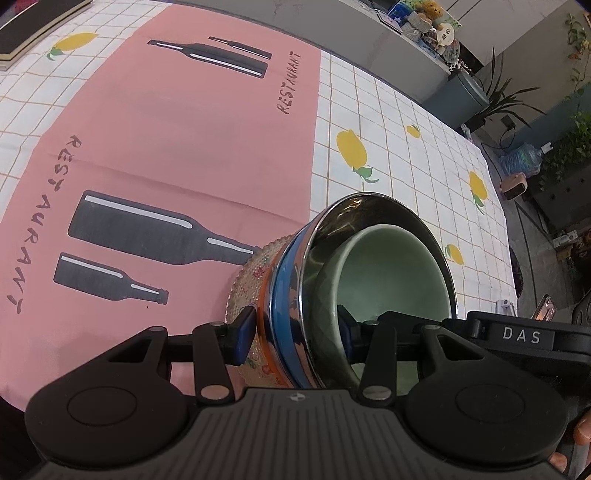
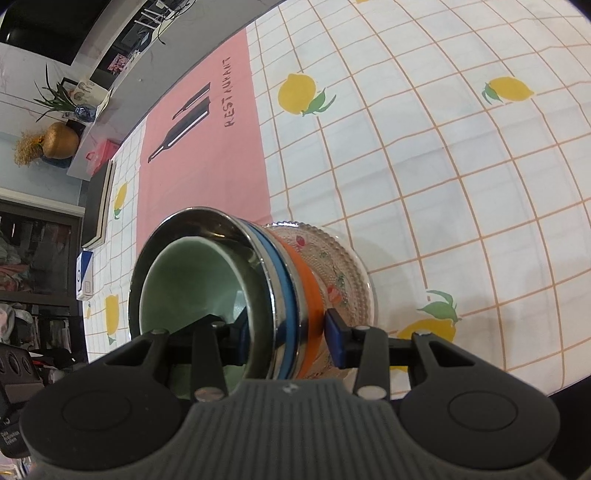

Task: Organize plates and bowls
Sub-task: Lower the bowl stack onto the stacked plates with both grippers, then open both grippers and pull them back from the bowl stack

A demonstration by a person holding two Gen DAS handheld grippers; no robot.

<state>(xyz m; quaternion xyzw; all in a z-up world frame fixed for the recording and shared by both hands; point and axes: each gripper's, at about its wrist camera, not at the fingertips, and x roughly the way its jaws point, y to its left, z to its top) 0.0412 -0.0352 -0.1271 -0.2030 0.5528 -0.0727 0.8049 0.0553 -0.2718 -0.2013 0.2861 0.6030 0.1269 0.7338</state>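
Nested dishes clamped from both sides, lower centre of each frame.

Left view alone shows a black book [image 1: 33,26], upper left. Left gripper [image 1: 295,334] and right gripper [image 2: 288,338] each pinch the pale green ceramic bowl [image 1: 391,273], steel bowl [image 1: 369,210] and beaded glass plate [image 1: 251,273]: one finger inside, one outside.

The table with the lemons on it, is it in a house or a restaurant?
Probably a home dining room. The lemon tablecloth covers a table, with houseplants and a shelf of knick-knacks nearby. "Restaurant" is only printed on the pink placemat.
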